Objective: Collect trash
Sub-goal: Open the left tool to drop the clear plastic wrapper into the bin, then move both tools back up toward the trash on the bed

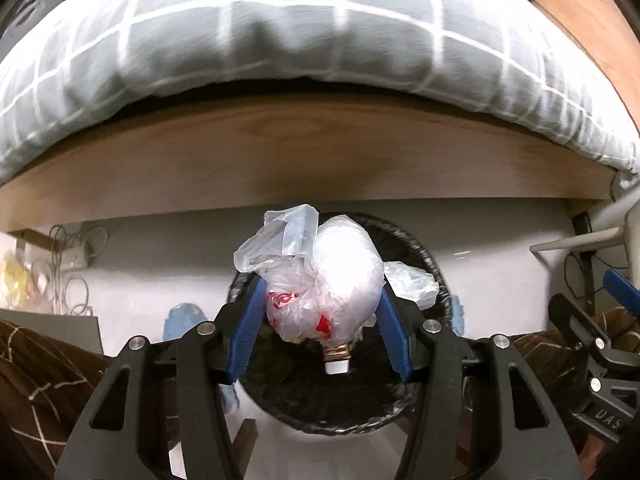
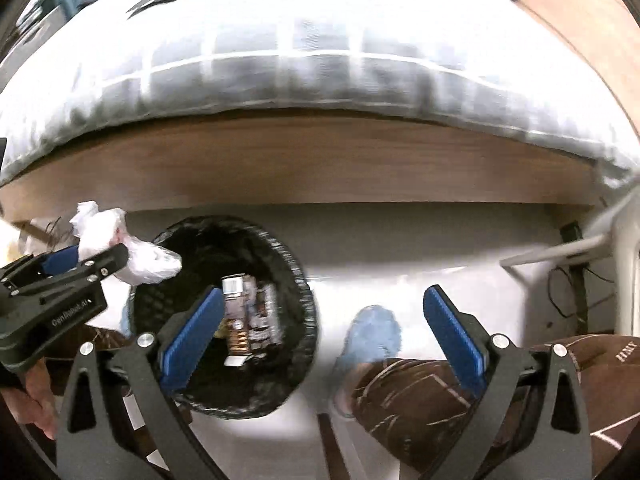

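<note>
My left gripper (image 1: 320, 300) is shut on a knotted white plastic trash bag (image 1: 332, 276) with red print, held over the black-lined round trash bin (image 1: 436, 276). In the right wrist view the same bag (image 2: 140, 260) hangs from the left gripper (image 2: 86, 256) at the bin's left rim. The bin (image 2: 300, 280) holds a bottle (image 2: 236, 312) and other waste. My right gripper (image 2: 324, 300) is open and empty, above the floor just right of the bin.
A bed with a grey checked duvet (image 1: 280, 40) and wooden frame (image 1: 300, 160) stands behind the bin. Cables and a power strip (image 1: 72, 256) lie at left. A blue slipper (image 2: 374, 332) and a leg in brown checked trousers (image 2: 440, 400) are at right. A white stand (image 2: 560, 248) is far right.
</note>
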